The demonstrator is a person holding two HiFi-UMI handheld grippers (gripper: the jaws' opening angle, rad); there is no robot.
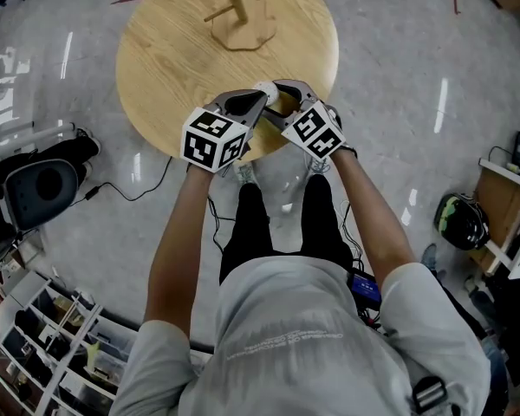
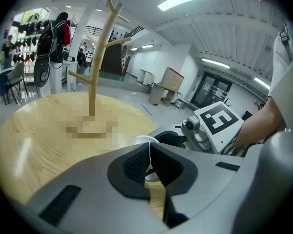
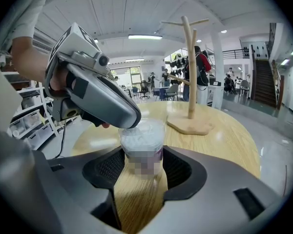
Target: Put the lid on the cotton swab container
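The cotton swab container, a small clear tub full of white swabs, stands on the round wooden table near its front edge. My right gripper is shut on its lower half, with a pad against each side. A clear lid appears to sit on top of it. My left gripper is shut with nothing between its jaws, and its tip rests against the lid's left rim. In the left gripper view the white top shows just beyond the closed left gripper. In the head view both grippers meet over the container.
A wooden branch-shaped stand rises from the far half of the table. The table's edge lies just under the grippers. Cables, a bag and shelving are on the floor around the person.
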